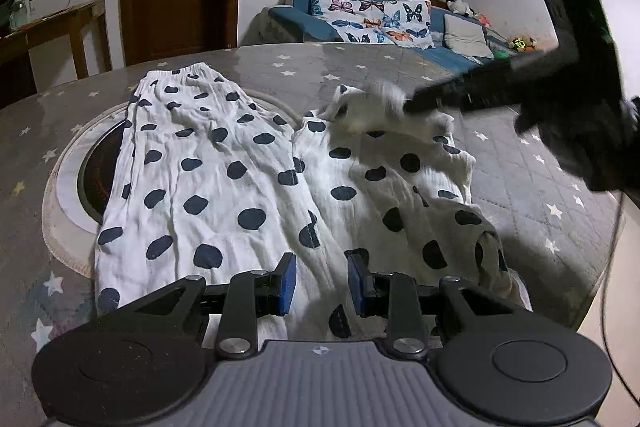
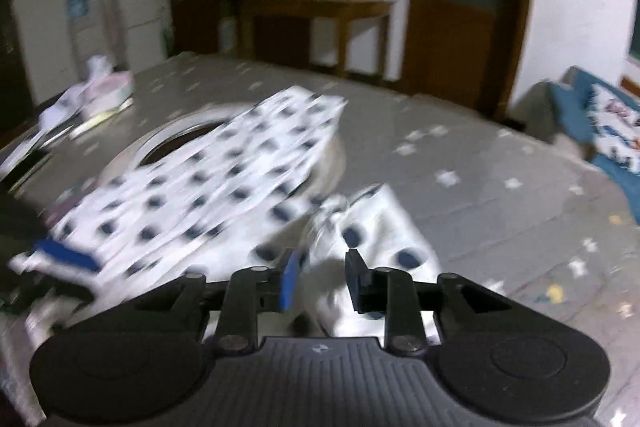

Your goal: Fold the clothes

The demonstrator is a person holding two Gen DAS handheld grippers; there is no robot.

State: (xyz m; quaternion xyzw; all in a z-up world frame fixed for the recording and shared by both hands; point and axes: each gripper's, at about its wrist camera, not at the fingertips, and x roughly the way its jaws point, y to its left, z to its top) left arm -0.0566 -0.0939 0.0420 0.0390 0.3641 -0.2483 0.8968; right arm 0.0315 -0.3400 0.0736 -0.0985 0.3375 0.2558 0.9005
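Left wrist view: left gripper is parted over polka-dot trousers spread on star-print table, nothing pinched. Right gripper is blurred at the far cuff; grip can't be told. Near hem should be pinned while the cuff is carried across.

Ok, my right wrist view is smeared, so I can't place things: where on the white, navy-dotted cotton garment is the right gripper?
Observer: The right gripper is at the far end of the white, navy-dotted cotton garment, on its right-hand half in the left wrist view, where cloth is bunched and lifted.
Operator: And the other half?
Observer: It lies flat, with its gathered elastic hem farthest away.
Operator: Left gripper?
Observer: The left gripper hovers at the near edge, jaws apart, cloth slack between them.
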